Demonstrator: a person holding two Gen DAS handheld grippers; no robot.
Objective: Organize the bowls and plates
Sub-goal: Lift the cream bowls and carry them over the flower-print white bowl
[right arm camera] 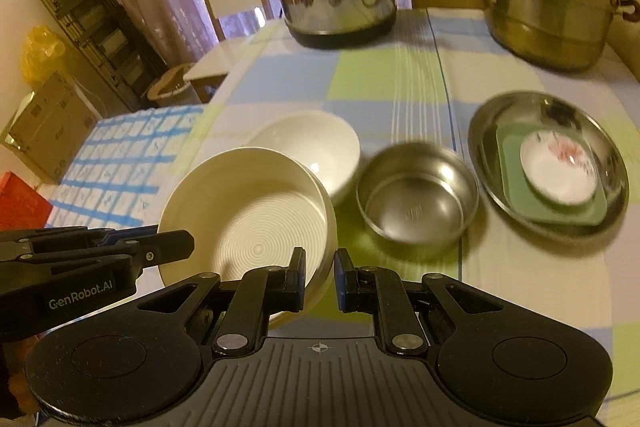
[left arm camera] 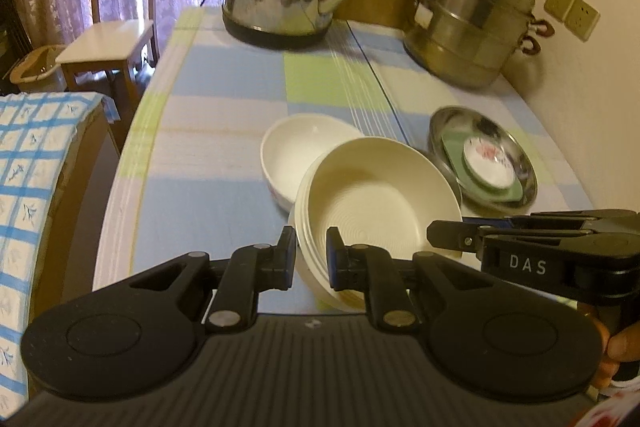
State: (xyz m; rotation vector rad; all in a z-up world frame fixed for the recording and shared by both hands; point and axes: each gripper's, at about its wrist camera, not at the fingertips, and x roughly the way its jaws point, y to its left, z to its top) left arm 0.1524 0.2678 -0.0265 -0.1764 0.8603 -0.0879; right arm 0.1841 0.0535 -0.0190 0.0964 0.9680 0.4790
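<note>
Both claws grip one ribbed cream bowl [right arm camera: 256, 219] by its rim, from opposite sides. Left claw [left arm camera: 311, 259]: jaws nearly shut, rim wall pinched between the pads, one finger [left arm camera: 286, 259] outside the wall, the other inside. Right claw [right arm camera: 320, 279]: same narrow gap, near rim between its pads; its side view in the left wrist picture shows the fingers closed on the bowl's right edge.

Bowl sits tilted, open face turned toward the far edge of the tabletop [left arm camera: 224, 187], apparently lifted clear of the cloth. No long axis; it is round, so the grip line runs across its diameter, hand to hand.

Neighbours: white bowl [right arm camera: 308, 147] just behind the held one, rims overlapping in view; contact cannot be told. Steel bowl [right arm camera: 416, 195] just beside it to the right. Steel plate [right arm camera: 548, 163] near the right edge, holding a green plate and a small flowered dish.

Judgement: next move is nesting. White bowl lies straight ahead of both claws, nearest target; neither hand is clearly closer. Risk: rim slip if the two hands diverge.
</note>
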